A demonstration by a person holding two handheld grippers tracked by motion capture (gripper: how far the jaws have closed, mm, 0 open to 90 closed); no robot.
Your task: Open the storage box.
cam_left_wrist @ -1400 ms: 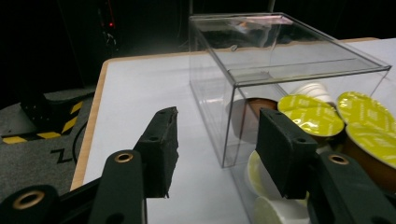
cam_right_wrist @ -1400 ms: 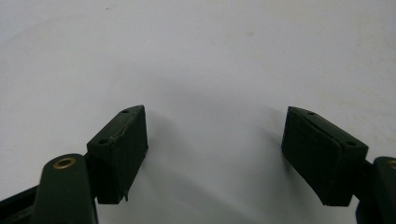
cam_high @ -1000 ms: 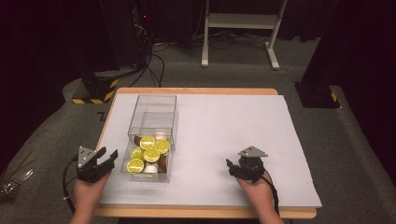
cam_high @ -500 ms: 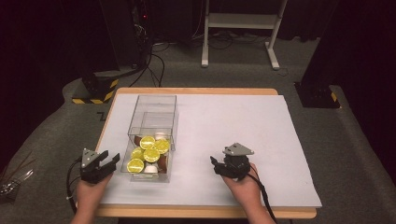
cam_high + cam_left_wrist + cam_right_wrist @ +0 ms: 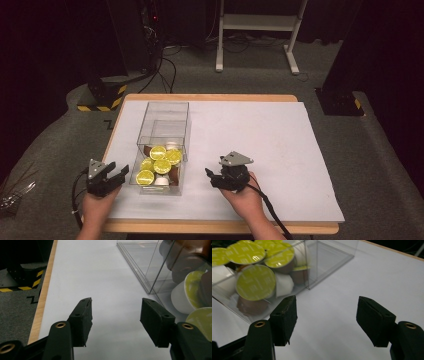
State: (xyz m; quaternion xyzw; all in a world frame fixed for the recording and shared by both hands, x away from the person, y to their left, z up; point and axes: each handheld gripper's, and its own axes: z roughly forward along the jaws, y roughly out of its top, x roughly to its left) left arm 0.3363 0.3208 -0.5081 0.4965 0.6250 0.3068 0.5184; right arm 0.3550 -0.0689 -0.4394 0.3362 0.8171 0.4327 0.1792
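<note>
Box: clear plastic box (image 5: pixel 161 145) on the white-covered table (image 5: pixel 280 150), left of middle.
Capsules: yellow-lidded coffee capsules (image 5: pixel 161 165) heaped in its near end.
Left gripper (image 5: pixel 116 175): just left of the box, fingers (image 5: pixel 81 320) spread, just been opening, nothing between.
Right gripper (image 5: pixel 210 177): right of the box, fingers (image 5: pixel 284 317) apart, empty.

Left claw (image 5: pixel 119 173), right claw (image 5: pixel 210 176): black bodies, grey 3-cornered top plates, black trailing cables. Jaws black w/ brass-ringed screw holes, rectangular dark pads (image 5: pixel 83 317). Hands bare, no sleeves seen.
</note>
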